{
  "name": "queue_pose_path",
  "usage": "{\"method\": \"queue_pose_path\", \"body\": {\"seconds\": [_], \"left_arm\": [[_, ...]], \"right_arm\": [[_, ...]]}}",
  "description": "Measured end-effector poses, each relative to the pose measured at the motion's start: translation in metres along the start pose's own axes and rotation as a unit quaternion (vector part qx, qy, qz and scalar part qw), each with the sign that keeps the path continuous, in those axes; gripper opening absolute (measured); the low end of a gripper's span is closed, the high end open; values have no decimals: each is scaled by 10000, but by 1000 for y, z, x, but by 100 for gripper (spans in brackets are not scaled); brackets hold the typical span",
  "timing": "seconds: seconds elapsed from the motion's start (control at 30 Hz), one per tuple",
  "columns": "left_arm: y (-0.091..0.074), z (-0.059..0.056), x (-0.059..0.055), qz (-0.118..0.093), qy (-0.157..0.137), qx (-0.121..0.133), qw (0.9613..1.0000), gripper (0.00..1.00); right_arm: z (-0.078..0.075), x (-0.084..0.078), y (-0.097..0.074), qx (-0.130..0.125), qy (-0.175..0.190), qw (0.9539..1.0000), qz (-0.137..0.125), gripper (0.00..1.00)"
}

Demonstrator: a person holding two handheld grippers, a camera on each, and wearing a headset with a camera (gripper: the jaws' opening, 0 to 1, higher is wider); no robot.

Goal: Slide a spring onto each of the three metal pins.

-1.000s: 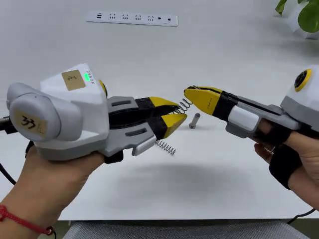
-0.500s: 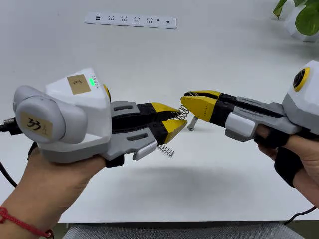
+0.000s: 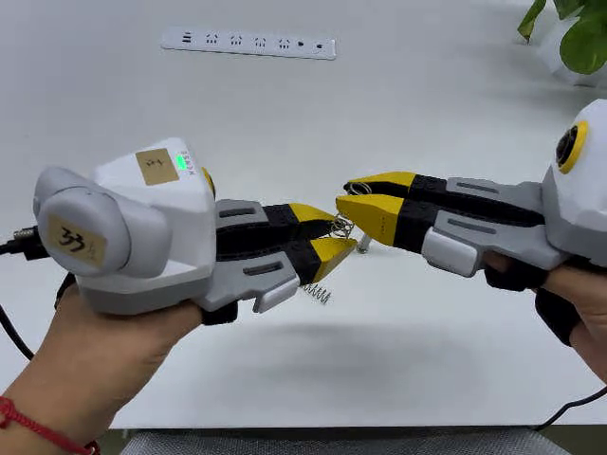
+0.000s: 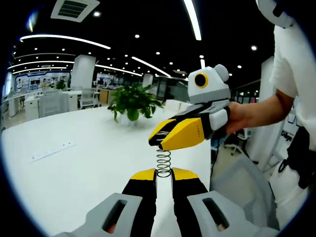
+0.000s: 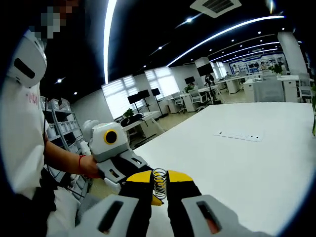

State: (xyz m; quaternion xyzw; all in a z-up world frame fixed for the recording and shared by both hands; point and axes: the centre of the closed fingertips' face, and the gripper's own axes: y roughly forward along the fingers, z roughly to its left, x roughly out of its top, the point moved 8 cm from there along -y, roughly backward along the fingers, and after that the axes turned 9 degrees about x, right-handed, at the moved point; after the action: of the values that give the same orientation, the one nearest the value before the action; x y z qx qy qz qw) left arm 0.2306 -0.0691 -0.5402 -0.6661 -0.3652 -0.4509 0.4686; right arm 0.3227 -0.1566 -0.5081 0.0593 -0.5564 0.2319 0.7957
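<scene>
A short coil spring [image 3: 341, 226] bridges the two yellow-tipped grippers above the white table [image 3: 408, 104]. My right gripper [image 3: 349, 201] comes in from the right, shut on the spring [image 5: 159, 182] at one end. My left gripper [image 3: 334, 235] meets it from the left, and the spring [image 4: 163, 162] rises straight from its shut jaws to the right gripper [image 4: 174, 137]. What the left jaws pinch looks like a metal pin, mostly hidden inside the coils. A second pin [image 3: 363, 244] lies on the table behind the tips. Another spring [image 3: 316, 293] lies loose below the left gripper.
A white power strip [image 3: 248, 42] lies at the far side of the table. A potted plant [image 3: 569, 28] stands at the back right corner. A cable [image 3: 19, 248] trails from the left gripper near the table's front edge.
The two grippers have closed toward each other. The spring, earlier sticking out from the right tip, now reaches the left jaws. The loose spring and pin on the table stay put.
</scene>
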Motion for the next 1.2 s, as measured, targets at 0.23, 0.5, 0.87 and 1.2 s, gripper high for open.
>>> {"method": "queue_pose_path", "body": {"seconds": [0.23, 0.5, 0.87, 1.2], "left_arm": [[0, -2, -1, 31, 6, -35, 10000, 11], [0, -5, -3, 56, 37, -113, 9999, 10], [0, -7, -6, 169, 235, -225, 9993, 10], [1, -8, -13, 343, 439, -320, 9979, 10]], "right_arm": [[2, 0, -1, 9, -190, 9996, 200, 11], [6, 1, -1, 130, -239, 9985, 481, 19], [6, 22, -8, 999, -1843, 9433, 2574, 28], [3, 23, 6, 1869, -2794, 8513, 4029, 27]]}}
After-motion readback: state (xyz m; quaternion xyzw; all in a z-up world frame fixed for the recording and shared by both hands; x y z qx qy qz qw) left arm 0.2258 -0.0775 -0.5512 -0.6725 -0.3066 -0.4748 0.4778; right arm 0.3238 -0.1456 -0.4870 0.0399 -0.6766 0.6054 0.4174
